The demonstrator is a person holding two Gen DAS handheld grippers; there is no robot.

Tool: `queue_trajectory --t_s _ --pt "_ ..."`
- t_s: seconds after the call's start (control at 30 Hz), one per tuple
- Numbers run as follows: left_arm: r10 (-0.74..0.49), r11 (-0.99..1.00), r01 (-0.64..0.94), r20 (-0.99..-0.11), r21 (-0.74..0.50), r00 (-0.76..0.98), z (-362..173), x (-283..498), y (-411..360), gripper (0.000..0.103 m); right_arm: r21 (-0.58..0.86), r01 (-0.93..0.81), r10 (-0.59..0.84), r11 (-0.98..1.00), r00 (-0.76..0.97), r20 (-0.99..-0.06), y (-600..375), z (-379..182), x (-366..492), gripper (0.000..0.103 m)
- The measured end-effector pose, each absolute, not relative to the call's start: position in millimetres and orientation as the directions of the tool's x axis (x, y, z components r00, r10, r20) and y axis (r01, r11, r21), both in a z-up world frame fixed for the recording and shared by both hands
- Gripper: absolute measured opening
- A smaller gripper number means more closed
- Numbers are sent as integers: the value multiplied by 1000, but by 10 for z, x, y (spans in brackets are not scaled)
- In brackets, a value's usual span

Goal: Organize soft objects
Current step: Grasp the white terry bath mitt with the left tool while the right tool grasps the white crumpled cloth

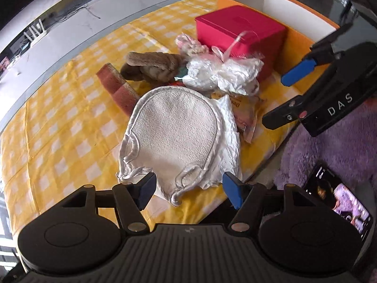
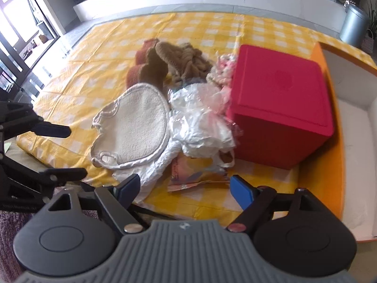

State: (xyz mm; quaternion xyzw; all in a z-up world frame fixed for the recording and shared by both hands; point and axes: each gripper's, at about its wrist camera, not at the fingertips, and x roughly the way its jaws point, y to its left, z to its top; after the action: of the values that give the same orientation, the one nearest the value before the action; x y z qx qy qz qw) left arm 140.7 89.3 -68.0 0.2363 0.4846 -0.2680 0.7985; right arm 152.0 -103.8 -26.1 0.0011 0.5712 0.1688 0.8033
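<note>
We note a table w/ a glossy yellow-and-white checked cloth [image 1: 59, 122], creased along fold lines. A heap of soft items sits mid-table.

Nearest us: a white terry wash mitt [image 1: 174, 136], rounded, dome-shaped, nubby face, shiny satin piping round the edge and a gathered cuff. It lies flat on top of a crinkled white cloth [image 1: 229, 136]; in the right wrist view the same mitt [image 2: 136, 127] overlaps that cloth's left part.

Behind it: a brown plush toy [image 1: 153, 67], short-pile fur, lumpy, touching a rust-coloured sponge block [image 1: 117, 85], coarse, rectangular. Beside these, a white bundle in crackly clear plastic wrap [image 1: 223, 75] w/ a pink ribbon [image 1: 232, 47]. A flat printed packet [image 2: 188, 176] pokes out under the wrap.

Red box [image 2: 280, 108]: rigid, matte, cube-like, lid on, just beside the wrapped bundle. Further right, an orange tray-box [image 2: 329, 141] w/ white interior, open-topped.

Left gripper [image 1: 189, 189]: jaws spread wide, blue pads either side of the mitt's cuff, nothing clamped. Right gripper [image 2: 187, 189]: also released, pads apart above the table's near edge, over the packet and crinkled cloth, no contact seen.

Purple fuzzy fabric [image 1: 329, 146] at lower right, w/ a lit phone screen [image 1: 341, 200] resting on it.
</note>
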Motion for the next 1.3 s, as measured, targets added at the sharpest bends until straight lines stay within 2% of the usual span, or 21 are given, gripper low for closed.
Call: queue_trajectory --t_s 0.07,0.23,0.3,0.43,0.5,0.53,0.6,0.63,0.67,0.7,0.73,0.83,0.9,1.07,1.17,1.3 --pt "-185 694 703 -904 157 385 -800 1384 844 76 202 -280 278 938 265 -923 -974 -343 1519 81" --pt "-124 580 770 -906 265 406 -1076 1395 710 76 234 -275 297 933 216 -930 -872 -571 1522 63" --pt "-102 551 781 -905 294 413 -1174 1417 674 76 266 -267 322 926 191 -927 -849 -637 1534 53" --pt "-87 514 795 -902 322 422 -1292 1440 637 76 301 -278 357 912 176 -917 -768 -713 1563 51" --pt "-78 507 797 -903 329 423 -1326 1453 641 71 307 -281 363 909 173 -916 -733 -753 1583 50" --pt "-74 506 797 -904 330 421 -1330 1448 650 58 307 -278 361 910 167 -917 -715 -781 1596 50" --pt "-77 516 796 -908 317 412 -1304 1435 689 43 310 -275 361 910 160 -919 -688 -827 1603 51" --pt "-82 530 790 -908 310 411 -1274 1423 725 27 314 -275 365 909 157 -918 -680 -838 1601 51" --pt "-83 546 782 -909 301 408 -1241 1419 755 19 319 -276 370 907 155 -916 -672 -843 1599 51" --pt "-87 561 772 -906 299 414 -1195 1412 786 19 323 -279 375 904 155 -914 -658 -847 1600 51" --pt "-93 577 762 -903 295 420 -1152 1395 831 13 326 -284 379 902 155 -912 -641 -848 1597 51" --pt "-119 662 708 -898 247 424 -980 1370 999 9 329 -293 387 898 171 -906 -593 -854 1592 55" --pt "-138 719 666 -899 197 415 -886 1361 1133 6 339 -284 398 897 182 -899 -560 -858 1601 65" --pt "-173 827 558 -916 65 363 -808 1410 1420 6 400 -221 441 890 186 -878 -396 -916 1696 67" --pt "-130 852 515 -917 91 377 -857 1425 1467 6 388 -200 425 900 199 -883 -268 -936 1764 79" --pt "-87 883 459 -929 95 359 -926 1474 1548 6 309 -223 356 925 216 -909 -56 -987 1846 79"
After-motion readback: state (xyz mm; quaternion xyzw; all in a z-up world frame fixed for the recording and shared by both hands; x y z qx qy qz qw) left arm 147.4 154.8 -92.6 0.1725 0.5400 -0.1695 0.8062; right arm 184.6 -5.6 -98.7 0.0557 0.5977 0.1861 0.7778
